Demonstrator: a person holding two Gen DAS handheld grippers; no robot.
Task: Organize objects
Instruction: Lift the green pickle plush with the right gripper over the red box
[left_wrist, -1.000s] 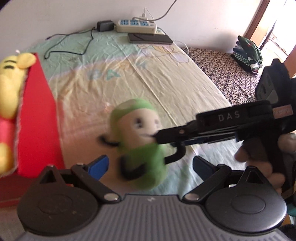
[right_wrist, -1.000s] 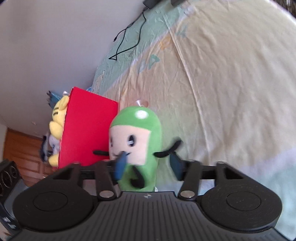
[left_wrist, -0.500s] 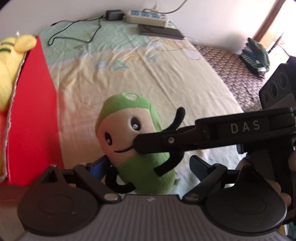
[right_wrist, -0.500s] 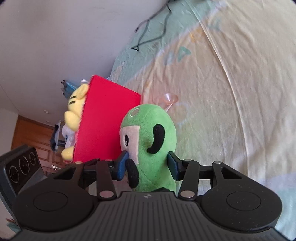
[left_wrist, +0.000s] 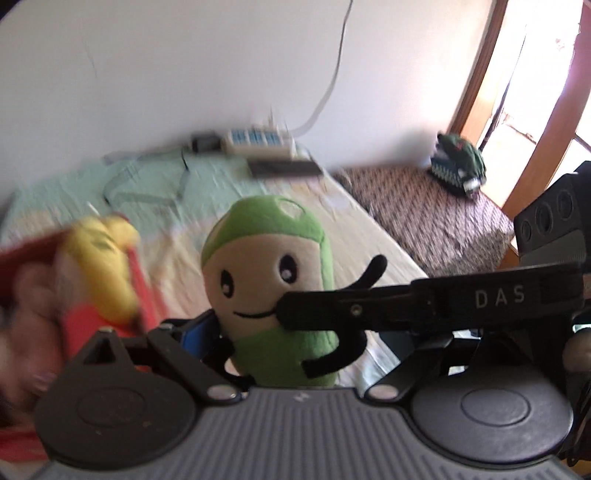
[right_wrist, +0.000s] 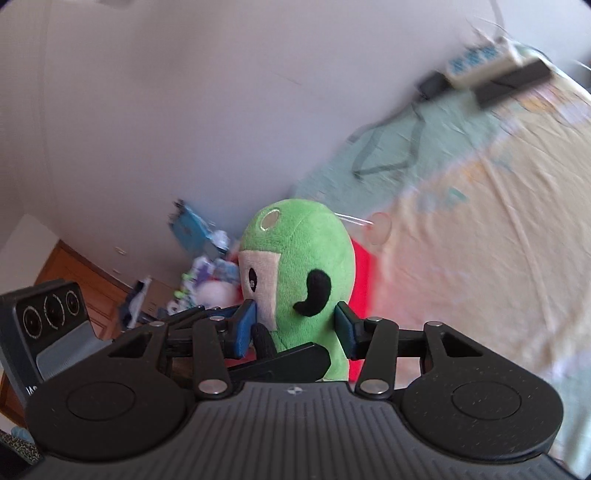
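A green plush toy (left_wrist: 269, 280) with a cream face and black limbs is held upright in the air. My right gripper (right_wrist: 295, 328) is shut on the plush toy (right_wrist: 306, 273), its blue pads pressed on both sides. In the left wrist view the right gripper's black finger crosses the toy's front. My left gripper (left_wrist: 288, 332) is open around the toy's lower body; only its left blue pad (left_wrist: 197, 332) shows. A red box (left_wrist: 140, 291) holding a yellow plush (left_wrist: 107, 262) is at the left, blurred.
The bed sheet (right_wrist: 480, 236) lies below. A power strip (left_wrist: 258, 140), a charger with cable and a dark flat device (left_wrist: 284, 168) lie by the wall. A patterned mattress (left_wrist: 424, 214) with a green cap (left_wrist: 458, 162) is at the right.
Both grippers and the green plush have risen off the sheet and tilted up toward the wall. The red box with the yellow plush now sits closer at the left.
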